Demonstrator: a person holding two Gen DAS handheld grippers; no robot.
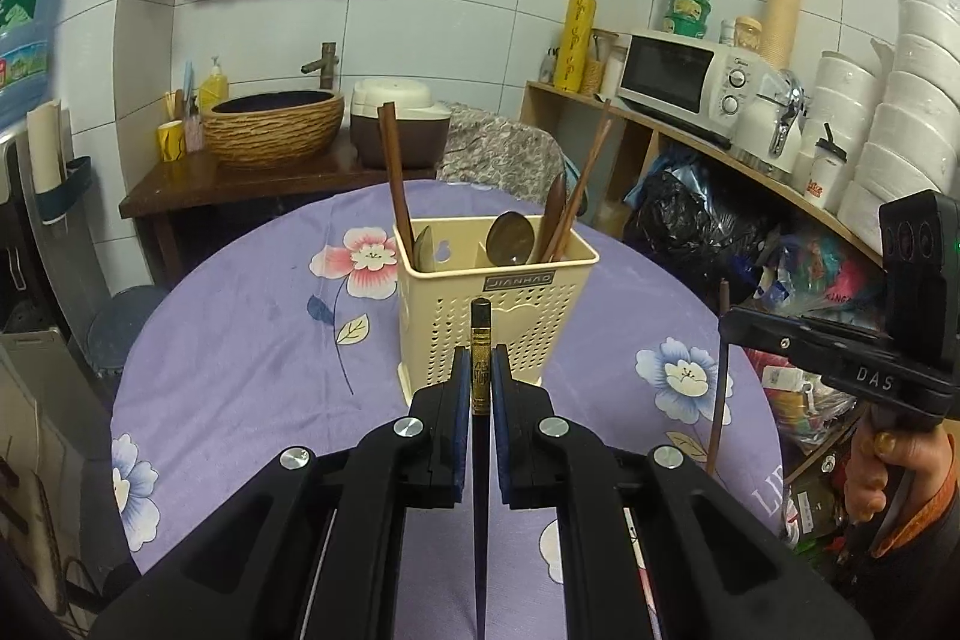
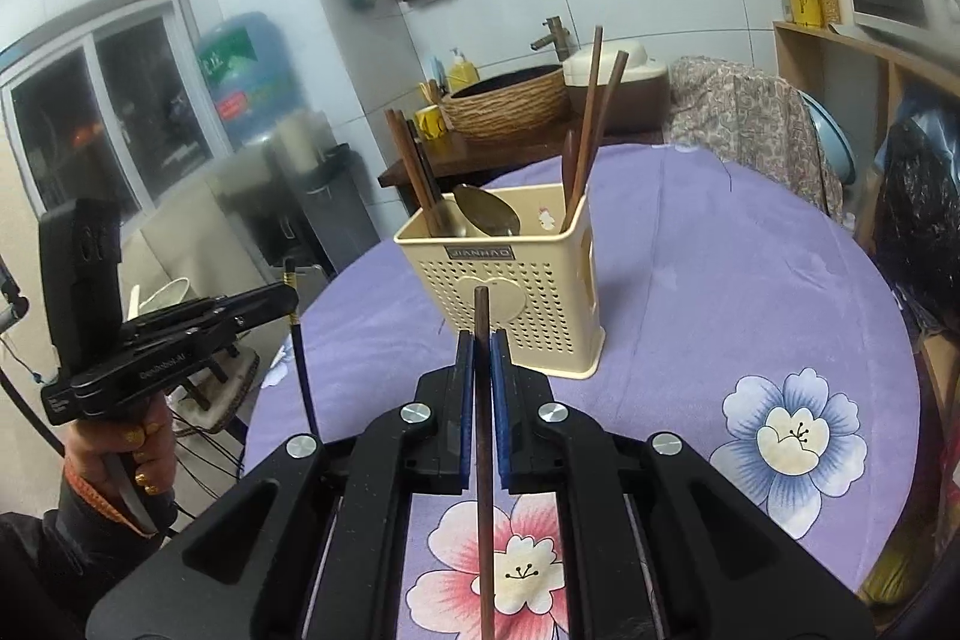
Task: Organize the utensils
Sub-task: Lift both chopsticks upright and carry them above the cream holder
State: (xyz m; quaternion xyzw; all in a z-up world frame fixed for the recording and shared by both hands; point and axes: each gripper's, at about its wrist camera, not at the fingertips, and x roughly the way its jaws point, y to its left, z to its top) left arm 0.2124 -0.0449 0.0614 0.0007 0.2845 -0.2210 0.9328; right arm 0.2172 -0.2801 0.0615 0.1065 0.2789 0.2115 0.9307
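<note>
A cream perforated utensil holder (image 1: 522, 316) stands on the purple floral table and holds wooden chopsticks (image 1: 393, 172) and metal spoons (image 1: 510, 238). In the left wrist view my left gripper (image 1: 480, 370) is shut on a dark chopstick with a gold band (image 1: 480, 340), held upright just in front of the holder. In the right wrist view my right gripper (image 2: 482, 358) is shut on a brown wooden chopstick (image 2: 482, 316), also short of the holder (image 2: 540, 292). Each view shows the other gripper at its side: the right gripper (image 1: 729, 322), and the left gripper (image 2: 291, 295).
The round table (image 2: 750, 250) carries a purple flowered cloth. Behind it are a woven basin (image 1: 273, 124) on a dark counter, a rice cooker (image 1: 399, 118) and a draped chair. A shelf with a microwave (image 1: 678, 76) and black bags stands at the right, and a water dispenser (image 2: 252, 70) at the left.
</note>
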